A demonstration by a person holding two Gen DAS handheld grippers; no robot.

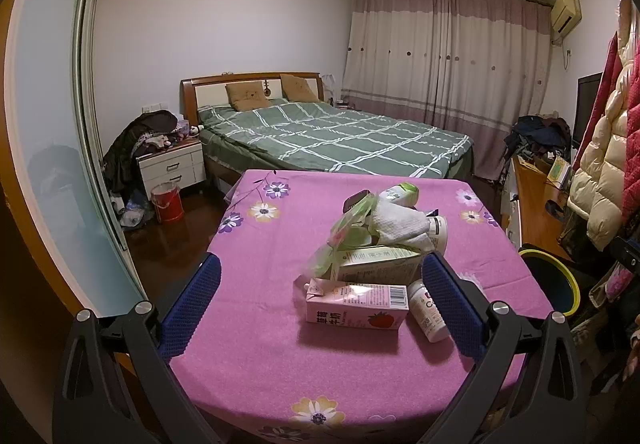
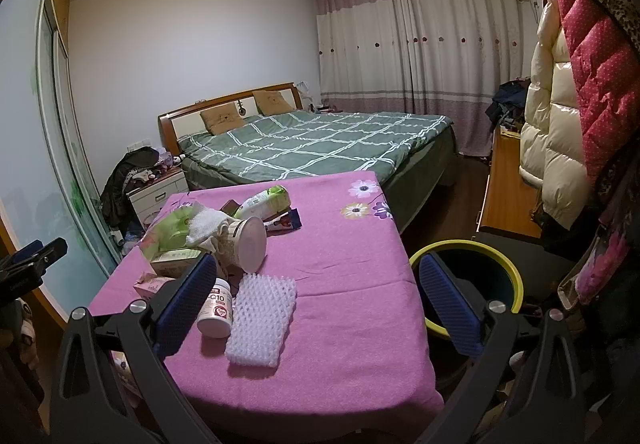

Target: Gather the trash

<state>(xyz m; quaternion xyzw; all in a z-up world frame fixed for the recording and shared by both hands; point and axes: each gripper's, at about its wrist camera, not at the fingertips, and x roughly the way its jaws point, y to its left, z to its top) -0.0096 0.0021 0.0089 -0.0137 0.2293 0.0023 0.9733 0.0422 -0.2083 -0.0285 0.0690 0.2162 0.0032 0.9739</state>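
A heap of trash lies on the pink flowered table (image 1: 256,356) (image 2: 352,324). Nearest the left gripper (image 1: 320,296) is a pink strawberry milk carton (image 1: 356,304), with a white pill bottle (image 1: 428,310) beside it and a green carton (image 1: 380,264), green wrappers (image 1: 344,232) and a white cloth (image 1: 400,224) behind. The left gripper stands open above the table, holding nothing. The right gripper (image 2: 316,304) is open too. Before it lie the pill bottle (image 2: 216,310), white foam netting (image 2: 260,320) and a white cup (image 2: 248,244) on its side. A yellow-rimmed bin (image 2: 472,256) (image 1: 556,272) stands right of the table.
Behind the table is a bed (image 1: 328,140) with a green checked cover. A white nightstand (image 1: 172,164) and red bucket (image 1: 166,200) stand at the left. Coats (image 2: 580,84) hang at the right above a wooden desk (image 2: 508,196). A sliding glass door (image 1: 52,164) runs along the left.
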